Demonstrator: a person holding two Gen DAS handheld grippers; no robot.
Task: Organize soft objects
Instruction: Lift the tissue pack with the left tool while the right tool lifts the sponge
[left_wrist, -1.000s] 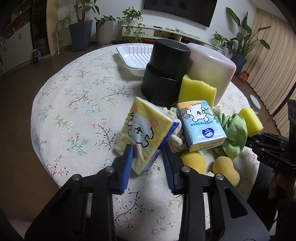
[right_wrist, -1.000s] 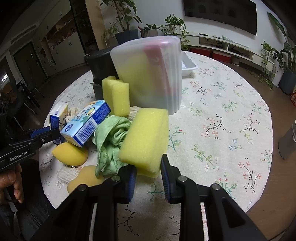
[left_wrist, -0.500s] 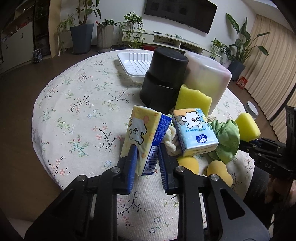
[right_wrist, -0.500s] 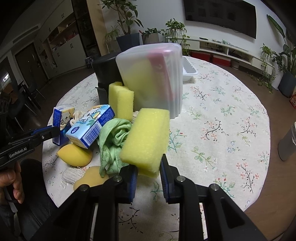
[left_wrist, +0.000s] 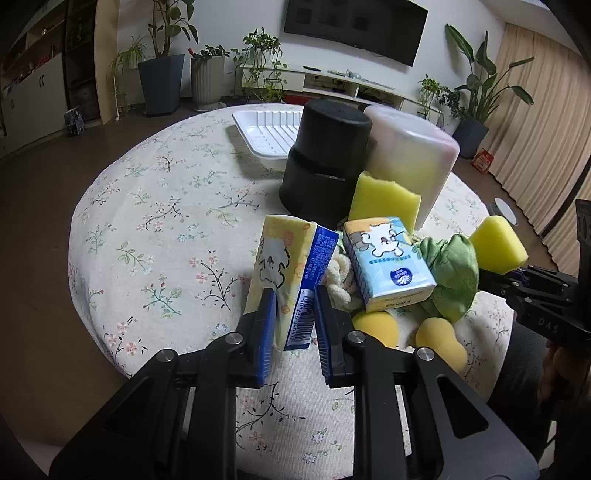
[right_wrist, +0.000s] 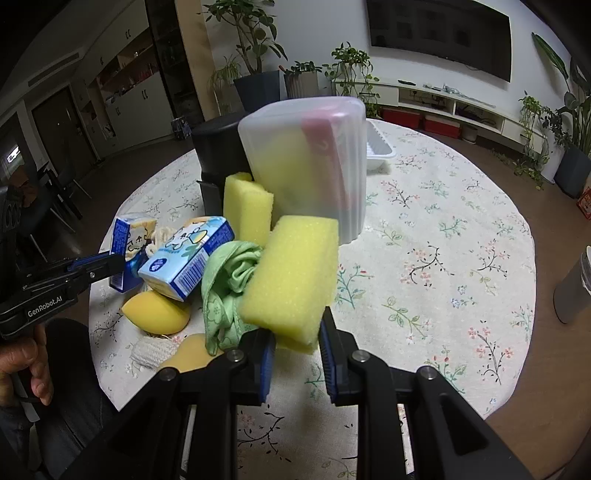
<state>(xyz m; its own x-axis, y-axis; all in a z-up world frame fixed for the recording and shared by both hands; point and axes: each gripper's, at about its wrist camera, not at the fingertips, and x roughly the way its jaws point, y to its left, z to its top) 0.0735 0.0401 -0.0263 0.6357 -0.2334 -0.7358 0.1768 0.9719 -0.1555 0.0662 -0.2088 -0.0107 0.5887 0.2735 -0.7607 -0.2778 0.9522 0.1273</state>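
Left wrist view: your left gripper (left_wrist: 293, 321) pinches the yellow tissue pack (left_wrist: 284, 273), pile at 2 o'clock. Your right gripper (right_wrist: 295, 350) clamps the yellow sponge (right_wrist: 293, 278); translucent container (right_wrist: 306, 162) at 12.

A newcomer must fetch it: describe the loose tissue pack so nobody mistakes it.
On the round floral table, find the pile before the black canister. The blue tissue pack lies atop it beside the green cloth; unlike the yellow pack, no gripper holds it.
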